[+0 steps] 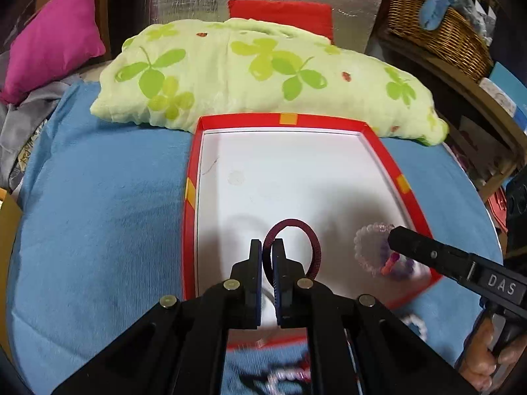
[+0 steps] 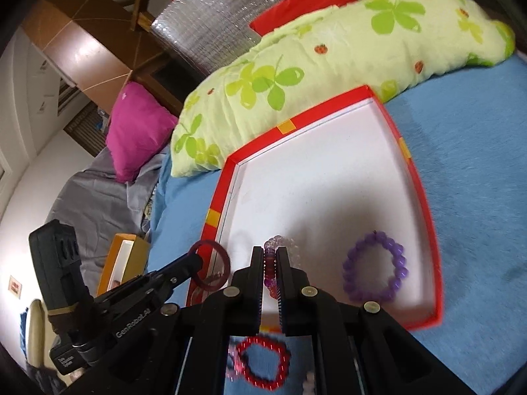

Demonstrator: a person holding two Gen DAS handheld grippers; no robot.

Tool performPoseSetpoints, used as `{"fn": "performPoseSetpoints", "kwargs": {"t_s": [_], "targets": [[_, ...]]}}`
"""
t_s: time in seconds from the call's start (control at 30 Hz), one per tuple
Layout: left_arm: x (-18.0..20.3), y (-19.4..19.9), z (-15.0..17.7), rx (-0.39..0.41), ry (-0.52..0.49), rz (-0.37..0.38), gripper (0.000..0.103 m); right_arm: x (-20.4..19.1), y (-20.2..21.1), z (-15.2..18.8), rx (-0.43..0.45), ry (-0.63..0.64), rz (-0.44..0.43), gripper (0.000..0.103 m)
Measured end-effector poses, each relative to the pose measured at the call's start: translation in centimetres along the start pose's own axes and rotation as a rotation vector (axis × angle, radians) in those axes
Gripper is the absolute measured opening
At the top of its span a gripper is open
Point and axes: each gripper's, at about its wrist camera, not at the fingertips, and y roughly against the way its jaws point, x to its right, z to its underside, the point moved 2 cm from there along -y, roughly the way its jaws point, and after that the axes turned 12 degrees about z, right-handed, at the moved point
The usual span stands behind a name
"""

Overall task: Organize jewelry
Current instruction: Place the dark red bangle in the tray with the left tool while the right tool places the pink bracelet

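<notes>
In the left wrist view my left gripper (image 1: pixel 267 247) is shut on a dark maroon ring bracelet (image 1: pixel 296 222), held over the near end of a white box with a red rim (image 1: pixel 290 121). My right gripper (image 1: pixel 393 238) comes in from the right, over the box's near right corner. It is shut on a clear and pink bead bracelet (image 1: pixel 360 240). The right wrist view shows those beads (image 2: pixel 270 263) pinched in my right gripper (image 2: pixel 270 253). A purple bead bracelet (image 2: pixel 399 263) lies in the box (image 2: pixel 425 210). To the left, my left gripper (image 2: pixel 197 259) holds the maroon ring (image 2: pixel 226 256).
A red bead bracelet (image 2: pixel 284 358) and a white one (image 1: pixel 416 324) lie on the blue blanket (image 1: pixel 98 214) near the box's front edge. A green clover pillow (image 1: pixel 263 75) lies behind the box. A magenta cushion (image 1: pixel 52 39), a wicker basket (image 1: pixel 438 29) and an orange box (image 2: pixel 122 260) stand around.
</notes>
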Motion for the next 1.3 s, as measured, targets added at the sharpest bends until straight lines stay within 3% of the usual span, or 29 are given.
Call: {"fn": "performPoseSetpoints", "kwargs": {"t_s": [0.2, 0.33, 0.4, 0.43, 0.47, 0.53, 0.73, 0.93, 1.17, 1.3], "targets": [[-1.0, -1.6, -0.5, -0.023, 0.002, -0.037, 0.006, 0.2, -2.3, -1.3, -0.002, -0.037, 0.004, 0.011], [-1.6, -0.2, -0.6, -0.005, 0.016, -0.044, 0.007, 0.8, -2.7, -1.6, -0.005, -0.059, 0.042, 0.014], [-1.7, 0.9, -0.5, 0.014, 0.016, -0.045, 0.013, 1.2, -2.3, -1.7, -0.006, -0.072, 0.044, 0.016], [-1.7, 1.4, -0.4, 0.025, 0.014, -0.043, 0.023, 1.5, -2.0, -1.6, -0.001, -0.077, 0.047, 0.016], [-1.7, 1.8, -0.4, 0.035, 0.01, -0.045, 0.029, 1.6, -1.7, -1.6, 0.003, -0.079, 0.048, 0.023], [-1.7, 2.5, -0.1, 0.037, 0.002, -0.058, 0.03, 1.9, -1.1, -1.6, 0.016, -0.085, 0.041, 0.034], [-2.7, 3.6, 2.2, -0.01, 0.023, -0.073, 0.03, 2.1, 0.9, -1.4, 0.044, -0.067, 0.03, 0.034], [-2.4, 3.3, 4.5, -0.092, -0.026, -0.117, 0.03, 3.2, 2.6, -1.4, 0.079, -0.062, 0.05, 0.034], [-1.8, 2.2, 4.5, -0.115, -0.034, -0.12, 0.03, 4.2, 2.7, -1.2, 0.072, -0.07, 0.075, 0.034], [-1.0, 1.6, 4.1, -0.119, -0.06, -0.165, 0.03, 4.5, 3.0, -1.4, 0.08, -0.075, 0.077, 0.034]]}}
